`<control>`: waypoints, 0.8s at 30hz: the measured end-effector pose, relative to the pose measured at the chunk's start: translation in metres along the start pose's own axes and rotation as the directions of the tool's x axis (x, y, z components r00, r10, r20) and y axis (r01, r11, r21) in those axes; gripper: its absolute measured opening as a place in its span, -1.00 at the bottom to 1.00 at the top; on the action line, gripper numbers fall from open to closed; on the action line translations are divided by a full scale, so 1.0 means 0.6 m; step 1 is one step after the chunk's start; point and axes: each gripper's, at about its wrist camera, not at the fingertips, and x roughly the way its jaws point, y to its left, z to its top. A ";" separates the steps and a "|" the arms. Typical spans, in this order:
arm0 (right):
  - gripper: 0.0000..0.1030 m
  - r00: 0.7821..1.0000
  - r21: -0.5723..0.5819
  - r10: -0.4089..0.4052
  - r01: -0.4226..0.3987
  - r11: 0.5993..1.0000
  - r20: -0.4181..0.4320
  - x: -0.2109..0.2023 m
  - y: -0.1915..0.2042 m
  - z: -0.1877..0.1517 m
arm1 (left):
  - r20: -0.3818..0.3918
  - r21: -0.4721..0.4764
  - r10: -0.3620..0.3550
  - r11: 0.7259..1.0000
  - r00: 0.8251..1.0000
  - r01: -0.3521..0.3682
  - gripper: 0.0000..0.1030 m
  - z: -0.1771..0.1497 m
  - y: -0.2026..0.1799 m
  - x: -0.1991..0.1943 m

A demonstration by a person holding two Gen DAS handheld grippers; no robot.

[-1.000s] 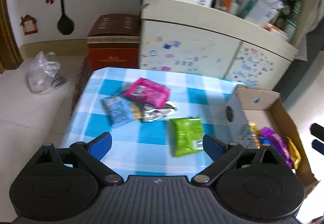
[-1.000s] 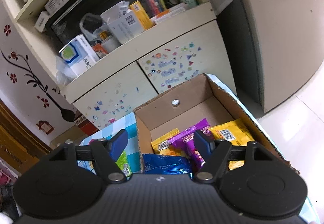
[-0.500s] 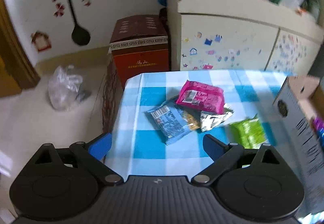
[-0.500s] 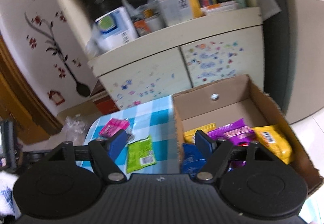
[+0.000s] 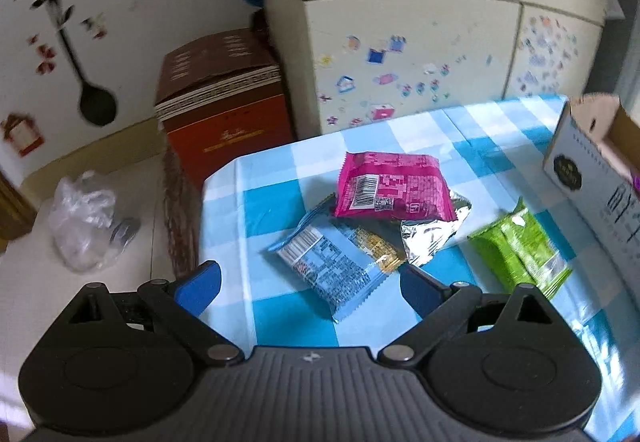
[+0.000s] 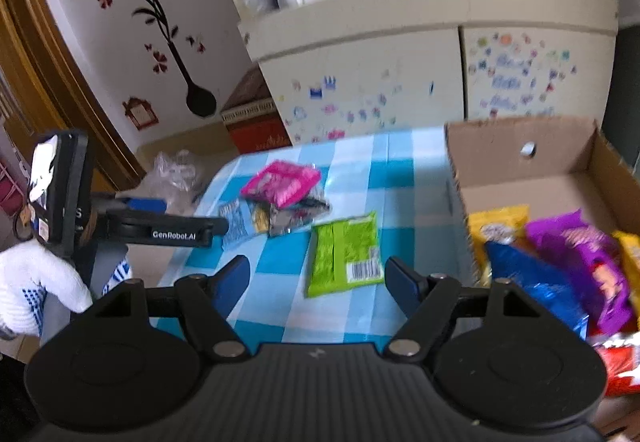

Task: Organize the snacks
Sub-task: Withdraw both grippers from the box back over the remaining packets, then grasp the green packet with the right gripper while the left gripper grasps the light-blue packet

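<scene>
Below left gripper [image 5: 310,288]: jaws apart, empty, over blue packet [image 5: 338,268], centre frame.
Right gripper [image 6: 318,280]: jaws apart, empty, above green packet [image 6: 344,252].
Risk: overlapping pink packet [image 5: 390,188] drags along; cardboard box [image 6: 560,162] crowded.

"GenRobot.AI" in white on the black body of the left hand-held gripper [image 6: 176,232]; barcodes on the pink packet [image 5: 390,188], blue packet [image 5: 340,270] & green packet [image 6: 344,254], digits too small to read; other print blurred.
</scene>
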 end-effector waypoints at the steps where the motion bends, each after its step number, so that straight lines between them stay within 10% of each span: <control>1: 0.46 1.000 0.010 -0.007 0.007 1.000 -0.012 0.010 -0.001 0.000 | 0.001 0.025 -0.011 1.000 1.000 0.011 0.91 0.000 -0.001 0.007; 11: 0.46 0.995 0.050 -0.065 0.068 0.996 -0.070 0.090 -0.007 0.005 | 0.003 0.211 -0.062 0.976 0.998 0.060 0.91 -0.006 -0.020 0.065; 24: 0.53 0.985 0.011 -0.146 0.148 0.989 -0.096 0.164 -0.009 0.001 | 0.026 0.174 -0.106 0.980 0.994 0.100 0.96 0.001 -0.009 0.099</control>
